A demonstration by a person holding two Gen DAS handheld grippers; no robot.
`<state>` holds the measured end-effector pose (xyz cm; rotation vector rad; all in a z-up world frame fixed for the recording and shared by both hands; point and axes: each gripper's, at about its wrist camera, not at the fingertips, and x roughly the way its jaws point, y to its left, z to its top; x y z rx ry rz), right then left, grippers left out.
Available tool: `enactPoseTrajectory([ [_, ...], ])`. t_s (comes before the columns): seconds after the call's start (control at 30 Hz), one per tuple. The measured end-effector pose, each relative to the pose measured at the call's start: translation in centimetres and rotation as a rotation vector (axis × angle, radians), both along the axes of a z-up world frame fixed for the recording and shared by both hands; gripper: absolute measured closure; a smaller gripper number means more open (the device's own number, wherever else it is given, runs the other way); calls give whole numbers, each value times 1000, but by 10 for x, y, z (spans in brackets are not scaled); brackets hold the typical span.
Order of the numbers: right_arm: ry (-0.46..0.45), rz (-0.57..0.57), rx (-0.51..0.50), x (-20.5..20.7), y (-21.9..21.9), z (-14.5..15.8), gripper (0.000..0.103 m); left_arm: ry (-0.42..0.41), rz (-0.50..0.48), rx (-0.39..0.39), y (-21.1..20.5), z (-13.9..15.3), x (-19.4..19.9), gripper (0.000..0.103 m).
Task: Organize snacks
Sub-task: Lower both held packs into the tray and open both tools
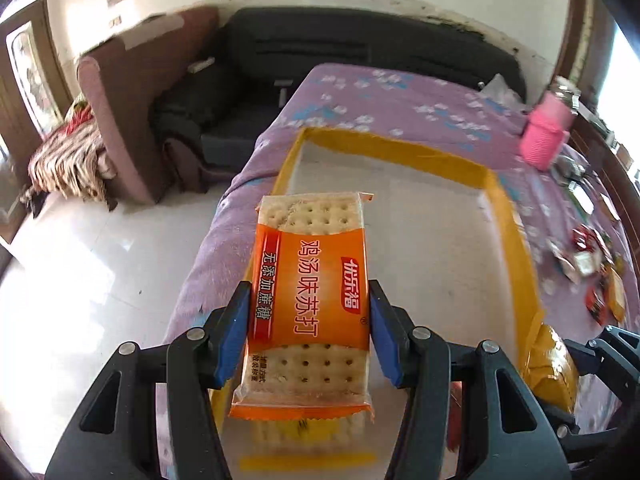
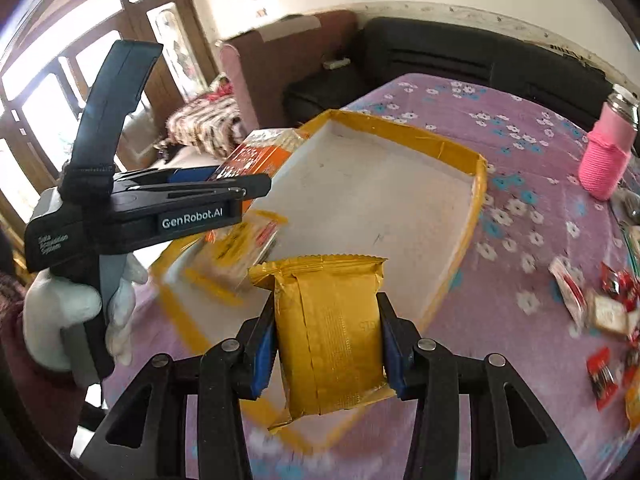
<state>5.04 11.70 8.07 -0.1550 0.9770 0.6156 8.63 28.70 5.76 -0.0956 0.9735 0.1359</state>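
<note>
Crackers (image 1: 308,300) in left gripper (image 1: 309,332) — gold packet (image 2: 332,336) in right gripper (image 2: 329,344).

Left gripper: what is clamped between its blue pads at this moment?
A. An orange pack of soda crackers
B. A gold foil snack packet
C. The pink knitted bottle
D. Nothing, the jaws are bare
A. In the left wrist view the left gripper has its blue pads pressed on both sides of the orange cracker pack, held above the yellow-rimmed tray; the gold foil packet is in the right gripper instead.
</note>
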Motion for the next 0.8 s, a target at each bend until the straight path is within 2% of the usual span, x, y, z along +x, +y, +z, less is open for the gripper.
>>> enactPoseTrajectory([
  [0.1, 4, -43, -40, 22, 11, -15, 58, 12, -12, -29, 2, -8, 14, 48],
  [0.2, 37, -66, -62, 42, 19, -31, 58, 15, -13, 7, -6, -14, 26, 48],
  [0.3, 85, -59, -51, 54, 28, -43, 58, 6, -2, 8, -5, -15, 28, 48],
  [0.43, 100, -27, -31, 50, 35, -44, 55, 2, 7, 29, -8, -17, 23, 47],
  [0.57, 109, -4, -10, 45, 39, -44, 53, 71, 19, 25, -11, -30, 22, 47],
  [0.63, 99, -9, -3, 42, 36, -41, 50, 74, 25, 15, -10, -30, 18, 47],
  [0.8, 39, -1, 30, 19, 20, -27, 50, 87, 15, 4, -16, -32, 1, 47],
])
